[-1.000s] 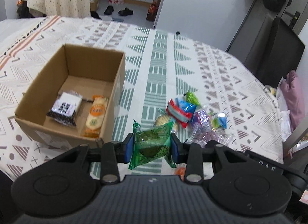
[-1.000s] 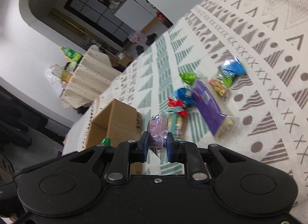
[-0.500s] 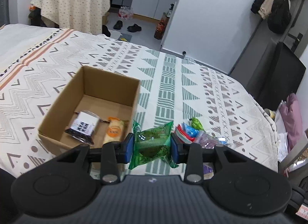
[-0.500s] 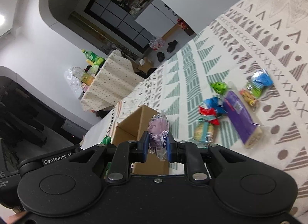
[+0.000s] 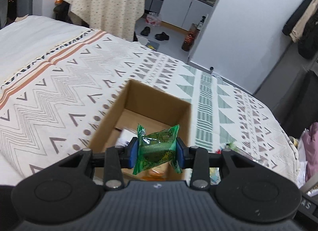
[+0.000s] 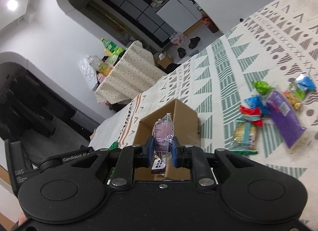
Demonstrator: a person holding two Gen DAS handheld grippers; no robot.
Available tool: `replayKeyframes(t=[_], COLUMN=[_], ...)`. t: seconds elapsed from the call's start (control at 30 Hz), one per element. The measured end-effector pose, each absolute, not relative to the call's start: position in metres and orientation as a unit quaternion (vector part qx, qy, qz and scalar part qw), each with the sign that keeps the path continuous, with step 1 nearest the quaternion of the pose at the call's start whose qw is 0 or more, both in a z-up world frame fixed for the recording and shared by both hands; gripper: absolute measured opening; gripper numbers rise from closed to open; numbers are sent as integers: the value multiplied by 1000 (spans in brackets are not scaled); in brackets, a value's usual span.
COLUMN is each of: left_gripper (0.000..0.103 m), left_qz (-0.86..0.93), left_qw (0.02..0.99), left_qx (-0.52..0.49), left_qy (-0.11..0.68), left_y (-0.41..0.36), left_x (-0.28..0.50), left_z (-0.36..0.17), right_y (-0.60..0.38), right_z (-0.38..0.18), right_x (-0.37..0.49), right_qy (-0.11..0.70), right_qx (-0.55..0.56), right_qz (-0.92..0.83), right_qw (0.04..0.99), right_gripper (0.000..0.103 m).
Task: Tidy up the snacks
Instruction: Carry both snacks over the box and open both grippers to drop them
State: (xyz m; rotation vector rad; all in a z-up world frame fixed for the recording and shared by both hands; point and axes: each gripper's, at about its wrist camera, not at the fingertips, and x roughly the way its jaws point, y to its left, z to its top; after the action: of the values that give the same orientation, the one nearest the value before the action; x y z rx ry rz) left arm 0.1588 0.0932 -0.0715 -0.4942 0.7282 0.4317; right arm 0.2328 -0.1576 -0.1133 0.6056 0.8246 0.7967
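The left tongs (image 5: 157, 152) clamp a green packet (image 5: 158, 147); the right tongs (image 6: 161, 152) pinch a pink packet (image 6: 163, 133). The cardboard box (image 5: 151, 100) lies ahead of and below both. An early release risks either packet landing on the bed (image 5: 59, 84) outside the near wall.

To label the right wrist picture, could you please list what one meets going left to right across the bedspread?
Cardboard box → pink snack held in the right gripper → round biscuit pack → purple pack → blue snack.
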Motion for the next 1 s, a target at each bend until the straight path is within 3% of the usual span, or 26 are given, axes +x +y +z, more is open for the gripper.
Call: replayKeyframes(t=[0.33,0.57,0.63,0.7,0.87,1.0], left_gripper=[46,66,68,71,79,89], left_qz=[205,196,192,192,196,200], left_qw=[859,859,859,859,860,863], left_qx=[-267,-270,-271,-269,-268,-258], left_qy=[386,388,389,390,386,386], left_y=[130,141,144,144,141,134], left_x=[168,164,163,162,155,152], left_z=[-101,-105,-105,-106,-105,-102], right_y=[-121,-96,-90,-88,-97,-109], right_z=[-108,-107,-107,-107,-99,-92], right_x=[236,237,236,234,225,219], right_qy=[394,389,393,397,386,382], right_qx=[257,249,246,235,221,207], right_qz=[375,386,394,386,372,357], right_qw=[799,799,794,799,815,827], right_gripper=[18,19,25,58,62,78])
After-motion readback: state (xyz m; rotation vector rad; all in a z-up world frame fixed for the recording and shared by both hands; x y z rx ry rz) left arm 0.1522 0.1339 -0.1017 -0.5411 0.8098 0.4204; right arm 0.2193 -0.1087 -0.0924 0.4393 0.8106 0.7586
